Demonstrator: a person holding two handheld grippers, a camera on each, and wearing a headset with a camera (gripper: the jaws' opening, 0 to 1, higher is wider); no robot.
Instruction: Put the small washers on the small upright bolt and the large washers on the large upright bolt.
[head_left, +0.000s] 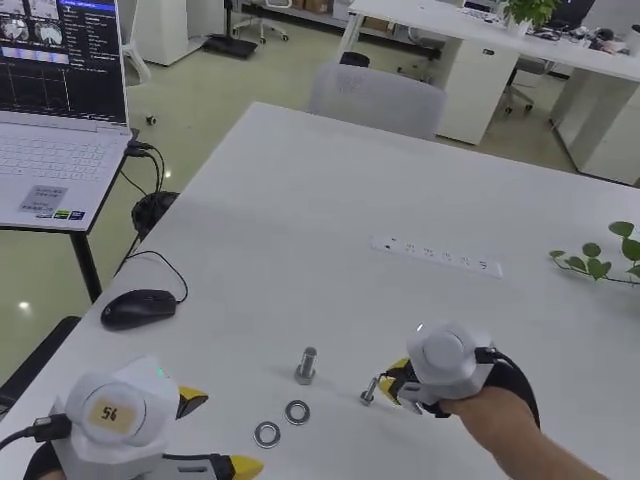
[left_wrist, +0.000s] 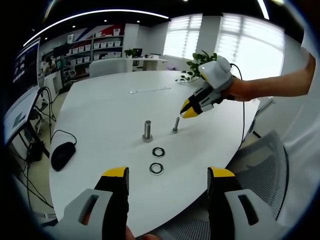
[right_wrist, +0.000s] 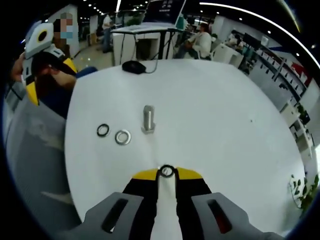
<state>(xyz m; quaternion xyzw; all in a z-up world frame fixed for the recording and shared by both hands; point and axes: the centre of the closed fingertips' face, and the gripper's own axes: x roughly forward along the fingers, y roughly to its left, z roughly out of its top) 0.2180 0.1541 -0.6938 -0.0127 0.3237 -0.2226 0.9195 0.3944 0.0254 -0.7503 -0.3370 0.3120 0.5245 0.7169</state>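
The right gripper (right_wrist: 167, 174), jaws pinched shut on a small washer (right_wrist: 167, 171), hangs tilted down just beside the small bolt (head_left: 368, 392), right of the large bolt (head_left: 306, 366). The left gripper (left_wrist: 168, 173) is gaping and empty, nearer the person than the large bolt. Two loose washers (head_left: 297, 411) lie between them on the white table (head_left: 300, 220). A mouse (head_left: 138, 307) sits left of the large bolt and a power strip (head_left: 436, 256) beyond it, in an open office.

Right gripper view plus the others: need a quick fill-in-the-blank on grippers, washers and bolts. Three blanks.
1. The right gripper is shut on a single ____.
2. ____ washers lie flat on the table near the large bolt.
3. The left gripper holds nothing, and its jaws stand ____.

Missing words: washer; two; open.
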